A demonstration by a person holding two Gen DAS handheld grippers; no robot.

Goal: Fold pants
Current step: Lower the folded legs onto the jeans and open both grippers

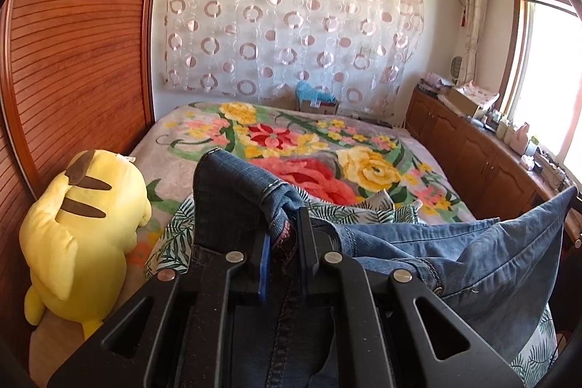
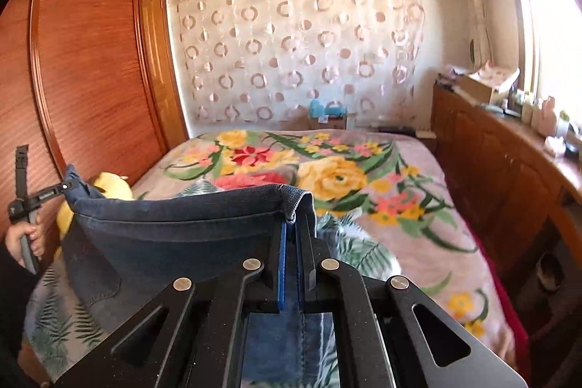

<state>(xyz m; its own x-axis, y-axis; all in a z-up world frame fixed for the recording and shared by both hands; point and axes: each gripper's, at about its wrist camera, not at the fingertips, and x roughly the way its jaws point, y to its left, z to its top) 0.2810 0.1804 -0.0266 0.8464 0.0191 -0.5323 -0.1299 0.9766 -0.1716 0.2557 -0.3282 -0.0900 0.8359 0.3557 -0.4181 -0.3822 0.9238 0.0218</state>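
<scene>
Holding the blue denim pants (image 1: pixel 491 257) up over the bed, both grippers clamp the cloth. L gripper (image 1: pixel 283 235) has its fingers closed on a bunched hem w/ orange stitching; a bit of pink lining shows between the blue pads. R gripper (image 2: pixel 296 224) has its fingers nearly together, pinching the other corner of the same edge, so this edge (image 2: pixel 182 200) stretches as a taut band between the 2 tools, seen in the right wrist view. In that view the person's hand (image 2: pixel 27 237) grips the grey handle of the L tool at far left.

The rest of the pants hangs down and lies on the leaf-print sheet (image 2: pixel 58 315) at the near part of the bed. Beyond it the floral fleece blanket (image 1: pixel 291 140) is flat and free up to the far edge. Left side: yellow plush toy (image 1: pixel 87 224) sits just beside the pants, against the reddish ribbed wardrobe door (image 1: pixel 80 60). Right side: low wooden cabinet (image 1: pixel 473 148) runs along the bed edge, w/ a narrow gap between.
</scene>
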